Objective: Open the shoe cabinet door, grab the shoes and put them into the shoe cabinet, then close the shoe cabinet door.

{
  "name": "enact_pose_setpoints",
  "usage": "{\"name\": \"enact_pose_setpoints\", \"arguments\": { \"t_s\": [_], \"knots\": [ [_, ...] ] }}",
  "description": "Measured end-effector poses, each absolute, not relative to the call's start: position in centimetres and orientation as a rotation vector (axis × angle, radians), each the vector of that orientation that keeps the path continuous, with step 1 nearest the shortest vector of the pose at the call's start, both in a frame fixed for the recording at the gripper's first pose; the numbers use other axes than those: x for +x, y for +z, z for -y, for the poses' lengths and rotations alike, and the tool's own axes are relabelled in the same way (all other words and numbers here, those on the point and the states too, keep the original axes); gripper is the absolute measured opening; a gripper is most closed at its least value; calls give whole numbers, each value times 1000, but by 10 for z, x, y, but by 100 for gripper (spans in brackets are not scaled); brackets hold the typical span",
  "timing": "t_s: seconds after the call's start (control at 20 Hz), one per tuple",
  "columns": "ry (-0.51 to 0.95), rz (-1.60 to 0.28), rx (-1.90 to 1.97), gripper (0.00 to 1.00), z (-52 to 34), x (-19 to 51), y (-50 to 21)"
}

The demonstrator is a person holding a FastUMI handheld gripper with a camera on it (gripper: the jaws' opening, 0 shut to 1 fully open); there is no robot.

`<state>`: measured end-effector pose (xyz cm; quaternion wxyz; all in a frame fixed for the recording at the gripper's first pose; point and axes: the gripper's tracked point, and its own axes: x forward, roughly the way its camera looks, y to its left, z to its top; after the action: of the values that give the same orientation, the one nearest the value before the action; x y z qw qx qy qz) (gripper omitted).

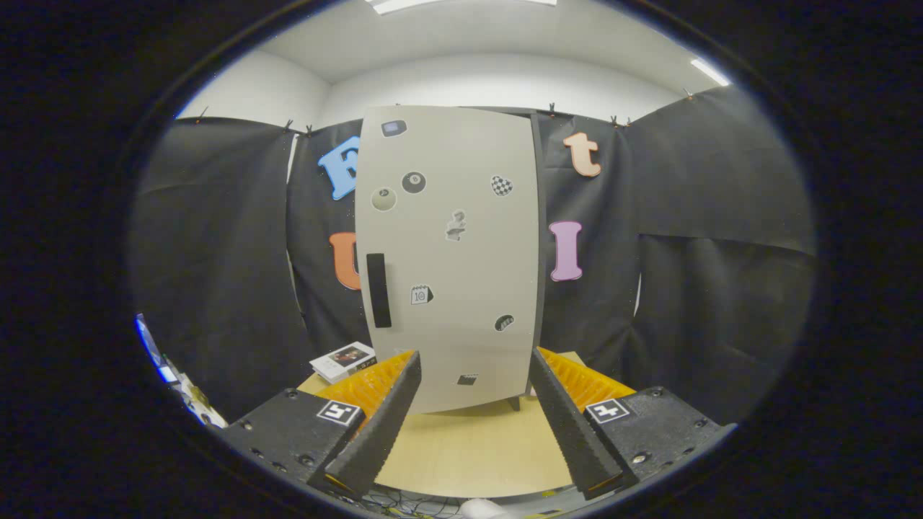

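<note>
A tall pale grey shoe cabinet (451,245) stands on the wooden table (472,447), straight ahead beyond my fingers. Its door is shut and carries several small stickers. A black vertical handle (378,290) sits near the door's left edge, at mid height. My gripper (472,375) is open, its two fingers spread wide with only bare table and the cabinet's foot between them. It is held a short way back from the cabinet, touching nothing.
A small white box or booklet (345,360) lies on the table just left of the cabinet, beyond my left finger. Black cloth walls close in behind and on both sides. Cables hang near the table's front edge (404,504).
</note>
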<state>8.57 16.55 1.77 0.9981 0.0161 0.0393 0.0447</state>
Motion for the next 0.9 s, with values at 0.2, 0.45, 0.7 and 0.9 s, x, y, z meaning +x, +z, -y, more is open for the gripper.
{"name": "enact_pose_setpoints", "arguments": {
  "t_s": [0.2, 0.45, 0.7, 0.9],
  "knots": [
    [63, -53, 43, 99, -159, 65, 20],
    [51, -15, 54, 99, -152, 53, 30],
    [52, -6, 61, 99, -149, 53, 34],
    [48, -15, 67, 99, -145, 56, 31]
  ]
}}
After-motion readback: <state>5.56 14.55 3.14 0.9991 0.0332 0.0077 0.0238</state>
